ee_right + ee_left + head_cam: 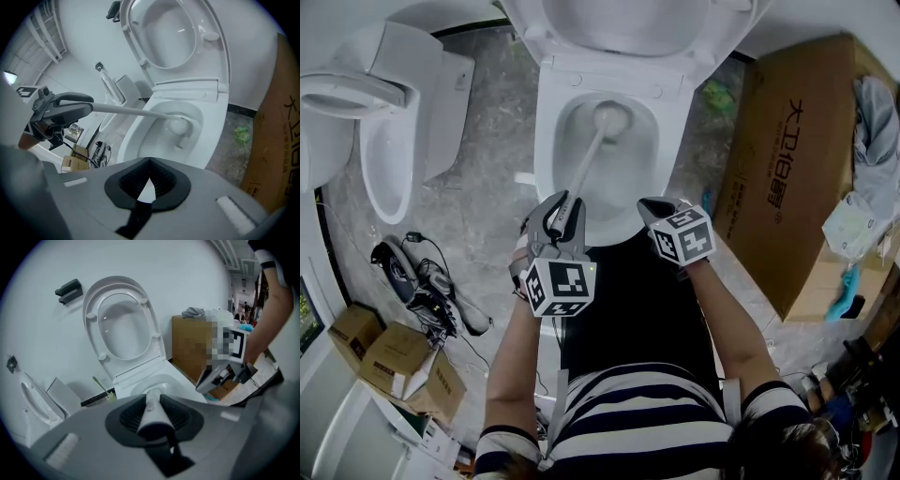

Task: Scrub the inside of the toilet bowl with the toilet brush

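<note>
Clamps the toilet brush [598,141] by its handle in the left gripper [565,208], head down in the toilet bowl [567,131], holds the right gripper [656,208] closed and empty near the rim, and risks the smooth handle twisting loose under hard scrubbing.

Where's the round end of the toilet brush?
The brush head sits top centre in the head view, inside the toilet bowl, its handle in the left gripper.

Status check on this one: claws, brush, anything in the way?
Left claw shut on brush handle. Right claw shut, empty. Brush head down in bowl. Nothing blocking the bowl.
</note>
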A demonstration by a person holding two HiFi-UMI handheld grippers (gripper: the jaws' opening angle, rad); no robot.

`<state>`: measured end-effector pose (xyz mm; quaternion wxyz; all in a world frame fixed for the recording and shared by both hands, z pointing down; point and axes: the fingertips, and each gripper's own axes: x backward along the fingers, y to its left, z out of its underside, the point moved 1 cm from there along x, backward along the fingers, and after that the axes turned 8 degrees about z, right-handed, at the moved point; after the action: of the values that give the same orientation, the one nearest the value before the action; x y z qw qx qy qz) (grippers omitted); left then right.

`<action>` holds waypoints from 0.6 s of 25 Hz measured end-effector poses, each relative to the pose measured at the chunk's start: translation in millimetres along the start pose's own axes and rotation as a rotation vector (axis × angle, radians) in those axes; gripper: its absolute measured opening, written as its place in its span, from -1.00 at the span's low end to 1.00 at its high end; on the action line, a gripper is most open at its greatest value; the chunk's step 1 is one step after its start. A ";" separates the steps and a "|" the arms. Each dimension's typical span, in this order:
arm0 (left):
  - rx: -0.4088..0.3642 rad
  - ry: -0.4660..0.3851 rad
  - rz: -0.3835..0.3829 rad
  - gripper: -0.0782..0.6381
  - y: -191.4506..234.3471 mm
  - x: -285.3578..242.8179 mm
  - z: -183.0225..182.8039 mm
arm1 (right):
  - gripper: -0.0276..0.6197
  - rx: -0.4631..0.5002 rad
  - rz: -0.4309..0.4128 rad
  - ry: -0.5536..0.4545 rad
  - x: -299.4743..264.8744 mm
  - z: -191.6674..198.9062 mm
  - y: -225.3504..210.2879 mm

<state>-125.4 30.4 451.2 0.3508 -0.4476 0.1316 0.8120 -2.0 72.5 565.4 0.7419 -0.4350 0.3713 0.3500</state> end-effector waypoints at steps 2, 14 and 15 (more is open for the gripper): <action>-0.006 -0.009 0.021 -0.78 -6.6 -2.4 -2.8 | -0.92 -0.002 0.004 -0.002 1.7 2.2 -1.8; -0.061 -0.022 0.119 -0.78 -27.3 -2.6 -1.9 | -0.92 -0.022 0.026 -0.005 6.6 10.8 -4.0; -0.063 -0.022 0.125 -0.78 -28.4 -1.9 -1.4 | -0.92 -0.022 0.027 -0.005 7.0 11.6 -3.8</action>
<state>-104.3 49.2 454.8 0.2866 -0.4404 0.1299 0.8409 7.5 83.0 564.9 0.7333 -0.4371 0.3714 0.3650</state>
